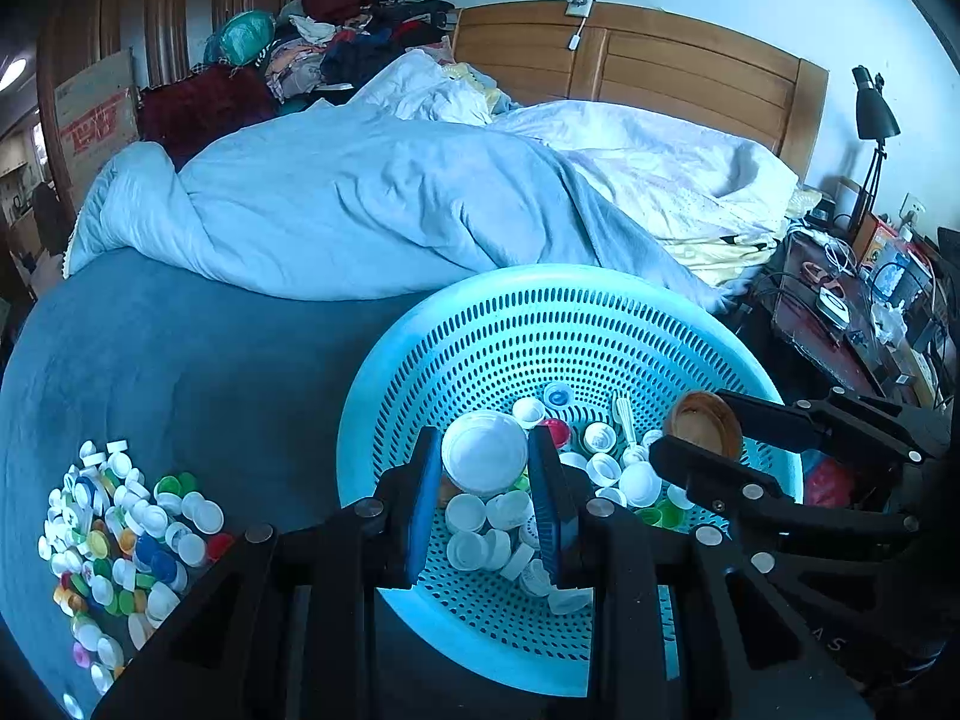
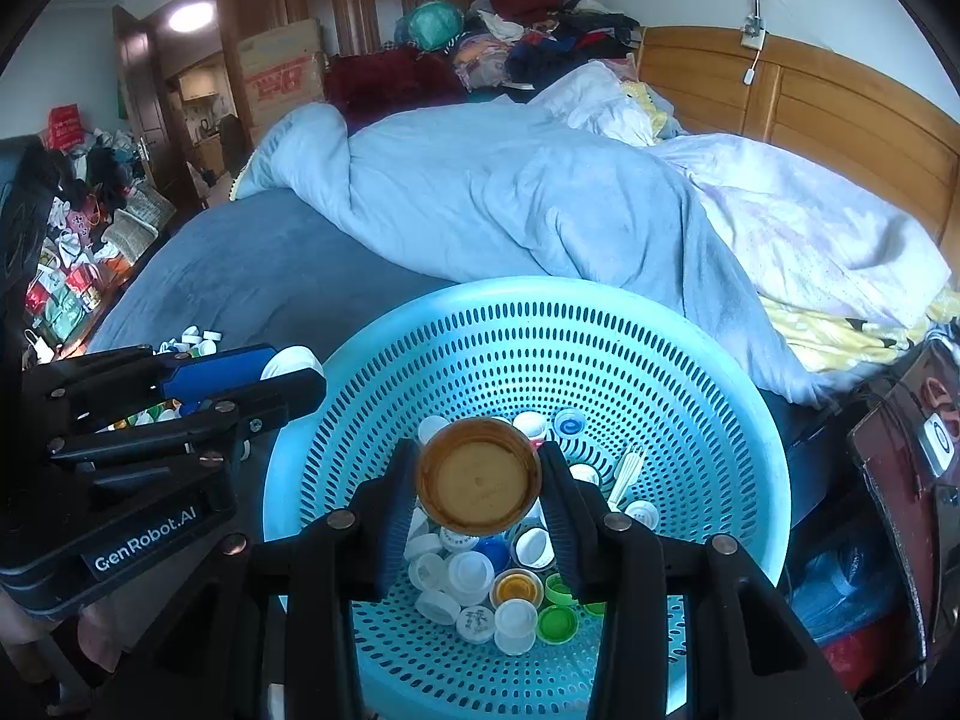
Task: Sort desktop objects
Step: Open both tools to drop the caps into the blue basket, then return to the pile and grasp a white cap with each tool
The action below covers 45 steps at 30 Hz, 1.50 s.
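A light blue perforated basket [image 1: 540, 324] [image 2: 540, 330] stands on the bed and holds several bottle caps [image 1: 606, 471] [image 2: 516, 618]. My left gripper [image 1: 485, 462] is shut on a large white lid [image 1: 485, 450] above the basket's caps; it also shows in the right wrist view [image 2: 288, 372] at the left, with the white lid [image 2: 291, 360] at its tip. My right gripper [image 2: 479, 483] is shut on a brown round lid [image 2: 479, 483] above the basket; it also shows in the left wrist view [image 1: 699, 435] with the brown lid [image 1: 705, 423].
A pile of mixed coloured caps [image 1: 120, 534] [image 2: 192, 339] lies on the blue bedsheet left of the basket. A rumpled blue duvet [image 1: 372, 210] lies behind. A cluttered bedside table [image 1: 858, 306] with a black lamp [image 1: 873, 114] stands at the right.
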Motion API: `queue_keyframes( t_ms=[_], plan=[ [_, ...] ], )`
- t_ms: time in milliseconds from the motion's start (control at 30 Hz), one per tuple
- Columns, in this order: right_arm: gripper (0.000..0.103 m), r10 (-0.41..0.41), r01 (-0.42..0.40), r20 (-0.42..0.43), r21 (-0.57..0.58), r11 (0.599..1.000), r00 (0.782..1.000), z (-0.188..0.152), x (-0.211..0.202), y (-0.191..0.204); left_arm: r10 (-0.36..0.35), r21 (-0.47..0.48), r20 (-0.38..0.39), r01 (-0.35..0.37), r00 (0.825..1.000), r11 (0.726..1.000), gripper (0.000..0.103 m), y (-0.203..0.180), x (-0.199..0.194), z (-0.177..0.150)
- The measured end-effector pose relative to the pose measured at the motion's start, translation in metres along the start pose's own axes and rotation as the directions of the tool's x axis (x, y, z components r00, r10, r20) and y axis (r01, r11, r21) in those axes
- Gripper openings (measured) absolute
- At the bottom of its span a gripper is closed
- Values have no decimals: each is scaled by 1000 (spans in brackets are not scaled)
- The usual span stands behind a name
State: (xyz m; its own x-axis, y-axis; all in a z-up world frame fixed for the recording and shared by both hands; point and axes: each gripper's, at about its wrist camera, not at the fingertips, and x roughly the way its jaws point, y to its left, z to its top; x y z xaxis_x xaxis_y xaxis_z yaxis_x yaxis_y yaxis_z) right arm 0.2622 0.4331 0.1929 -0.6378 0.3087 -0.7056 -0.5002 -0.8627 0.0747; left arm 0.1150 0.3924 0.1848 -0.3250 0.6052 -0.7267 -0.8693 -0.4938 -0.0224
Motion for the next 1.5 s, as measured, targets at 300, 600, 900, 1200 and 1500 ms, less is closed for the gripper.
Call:
queue_keyframes(
  t_ms=[300, 600, 900, 1200, 1500],
  plan=[
    [57, -28, 28, 15, 13, 1000, 1000, -2, 1, -6, -3, 3, 1, 3, 1000, 1000, 33, -4, 4, 3],
    [72, 23, -25, 96, 21, 999, 995, 3, -15, 0, 31, -50, 57, -28, 998, 998, 41, 29, -12, -9],
    [79, 174, -165, 80, -112, 980, 982, -6, -1, 73, 457, -441, -4, -411, 890, 798, 52, 248, -88, -163],
    [79, 260, -261, -41, -260, 929, 965, -22, 31, 161, 553, -673, -225, -539, 802, 506, 52, 370, -125, -319],
    [79, 251, -273, -111, -310, 910, 962, -29, 53, 200, 539, -670, -268, -556, 799, 491, 52, 379, -99, -349]
  ],
)
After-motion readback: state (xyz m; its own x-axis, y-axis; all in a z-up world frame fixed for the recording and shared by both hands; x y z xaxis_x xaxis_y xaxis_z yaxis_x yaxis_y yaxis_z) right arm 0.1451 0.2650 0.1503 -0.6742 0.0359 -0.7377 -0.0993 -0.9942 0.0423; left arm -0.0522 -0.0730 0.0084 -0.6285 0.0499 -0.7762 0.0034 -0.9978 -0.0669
